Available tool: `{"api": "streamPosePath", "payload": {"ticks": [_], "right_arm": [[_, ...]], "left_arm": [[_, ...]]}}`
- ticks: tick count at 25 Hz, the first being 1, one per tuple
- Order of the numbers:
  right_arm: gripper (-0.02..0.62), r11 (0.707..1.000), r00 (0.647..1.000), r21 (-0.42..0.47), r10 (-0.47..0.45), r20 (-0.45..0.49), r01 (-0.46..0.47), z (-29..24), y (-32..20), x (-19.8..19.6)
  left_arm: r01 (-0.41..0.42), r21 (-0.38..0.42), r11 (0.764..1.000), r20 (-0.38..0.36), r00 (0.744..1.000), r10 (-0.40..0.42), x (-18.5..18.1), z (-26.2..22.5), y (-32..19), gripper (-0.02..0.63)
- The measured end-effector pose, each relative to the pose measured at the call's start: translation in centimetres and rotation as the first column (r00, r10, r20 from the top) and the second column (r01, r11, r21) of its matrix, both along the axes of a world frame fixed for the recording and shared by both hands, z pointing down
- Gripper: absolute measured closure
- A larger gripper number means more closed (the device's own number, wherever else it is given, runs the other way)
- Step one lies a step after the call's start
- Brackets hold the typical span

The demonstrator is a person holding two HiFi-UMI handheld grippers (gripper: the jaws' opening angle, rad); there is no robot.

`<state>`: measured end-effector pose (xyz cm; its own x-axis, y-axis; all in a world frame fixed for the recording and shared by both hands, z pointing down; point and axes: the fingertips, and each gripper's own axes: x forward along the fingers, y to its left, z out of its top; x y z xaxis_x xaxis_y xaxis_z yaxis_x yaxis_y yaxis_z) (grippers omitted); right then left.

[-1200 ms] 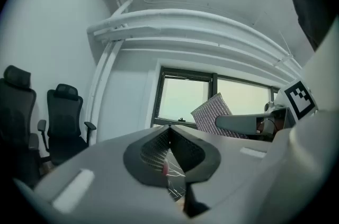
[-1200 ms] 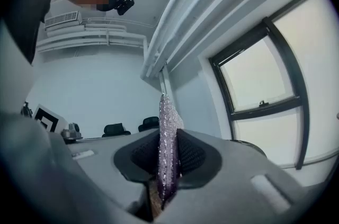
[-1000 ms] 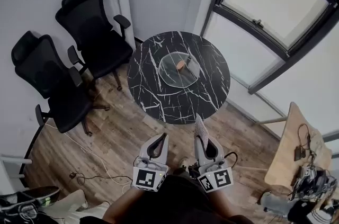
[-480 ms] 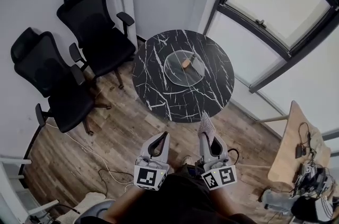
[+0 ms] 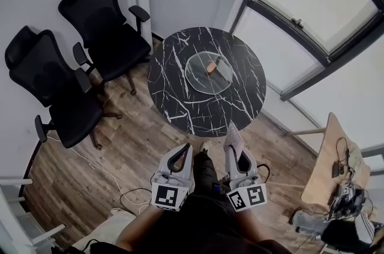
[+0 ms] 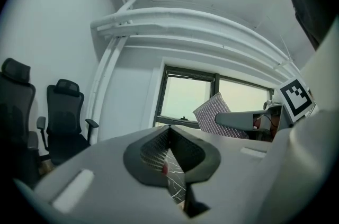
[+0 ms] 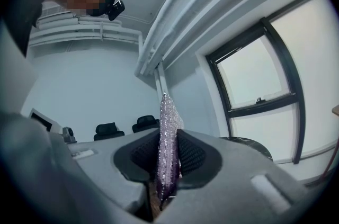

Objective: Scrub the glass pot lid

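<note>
— Where do things stand?
— Your right tool (image 7: 168, 144) pinches the scouring cloth (image 5: 234, 135); your left tool (image 6: 169, 131) is closed, empty. The glass lid (image 5: 209, 72) lies on the bench (image 5: 174, 93), well ahead.
— Risk?
— Unsteadied, it could skid off.

Round clear glass pot lid (image 5: 203, 80) with a small brown knob (image 5: 210, 67) lies flat, knob up, near the centre of the round black marble table (image 5: 174, 90). Silvery-purple glittery mesh scrub pad (image 7: 168, 127) stands upright, clamped edge-on between the jaws of the right gripper (image 7: 167, 157), well apart from the lid.
</note>
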<state>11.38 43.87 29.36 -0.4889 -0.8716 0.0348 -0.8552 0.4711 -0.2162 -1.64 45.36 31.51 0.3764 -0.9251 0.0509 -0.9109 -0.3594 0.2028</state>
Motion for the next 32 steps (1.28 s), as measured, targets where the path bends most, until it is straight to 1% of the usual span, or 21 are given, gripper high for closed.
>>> {"api": "streamPosePath", "payload": {"ticks": [5, 8, 17, 25, 29, 32], "right_arm": [[0.520, 1.000, 1.000, -0.015, -0.020, 0.012, 0.020, 1.0, -3.9, -0.1], [0.520, 0.999, 0.999, -0.020, -0.030, 0.014, 0.031, 1.2, -6.9, 0.0], [0.520, 0.997, 0.999, -0.063, -0.051, 0.018, 0.053, 2.2, -17.7, 1.7], [0.520, 0.991, 0.997, -0.107, -0.082, 0.012, 0.083, 4.1, -26.8, 4.2], [0.520, 0.989, 0.995, -0.114, -0.098, 0.000, 0.097, 5.3, -30.7, 5.5], [0.520, 0.985, 0.994, -0.138, -0.105, -0.003, 0.103, 6.8, -33.3, 6.7]], "left_arm": [[0.017, -0.002, 1.000, 0.012, 1.000, -0.017, 0.1, 0.9, -3.5, 0.603], [0.033, -0.002, 0.999, 0.002, 0.999, -0.033, 0.3, 1.0, -6.6, 0.603], [0.060, -0.055, 0.997, 0.019, 0.998, -0.059, 1.3, 1.7, -16.8, 0.603], [0.076, -0.103, 0.992, 0.023, 0.997, -0.074, 3.8, 2.8, -25.5, 0.603], [0.087, -0.119, 0.989, 0.038, 0.996, -0.083, 5.1, 3.8, -29.3, 0.603], [0.092, -0.129, 0.987, 0.041, 0.995, -0.088, 6.2, 4.2, -32.0, 0.603]]}}
